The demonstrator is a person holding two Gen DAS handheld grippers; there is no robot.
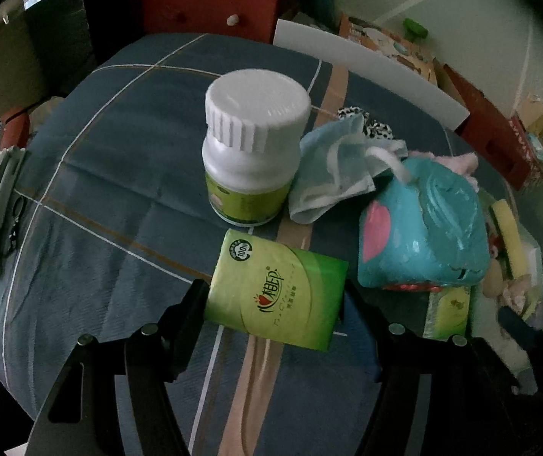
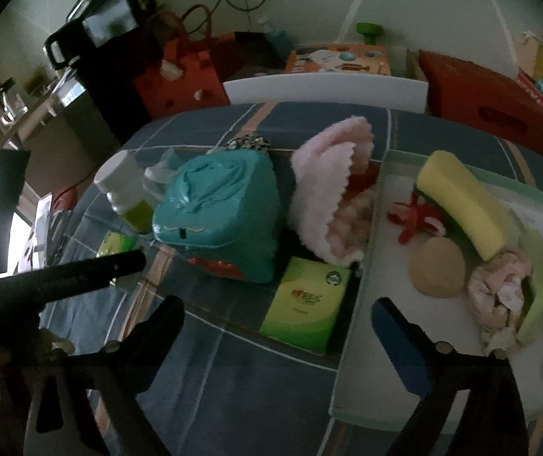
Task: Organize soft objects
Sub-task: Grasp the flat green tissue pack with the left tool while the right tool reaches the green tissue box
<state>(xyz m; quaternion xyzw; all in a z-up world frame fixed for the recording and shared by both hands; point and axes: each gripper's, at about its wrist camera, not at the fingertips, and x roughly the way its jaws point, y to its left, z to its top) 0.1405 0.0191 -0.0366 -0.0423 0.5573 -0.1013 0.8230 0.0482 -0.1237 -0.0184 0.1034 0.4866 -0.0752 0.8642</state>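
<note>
- A green tissue pack [image 1: 277, 296] is pinched between the jaws of the left gripper [image 1: 275, 304], lifted a bit above the plaid blue cloth [image 1: 100, 228].
- Just behind it a white-capped bottle [image 1: 250, 144] is stood upright, with a crumpled face mask [image 1: 340, 167] leaning against it.
- A teal wipes pack [image 2: 214, 205] is parked beside the mask, and a fluffy pink cloth [image 2: 328, 193] is slumped next to that.
- A second green tissue pack [image 2: 305, 304] is laid flat in front of the right gripper [image 2: 279, 315]; its jaws are spread wide, nothing gripped.
- On the right, a pale tray [image 2: 362, 399] is loaded with a yellow sponge [image 2: 461, 205], a tan round puff [image 2: 439, 269] and some soft bits.
</note>
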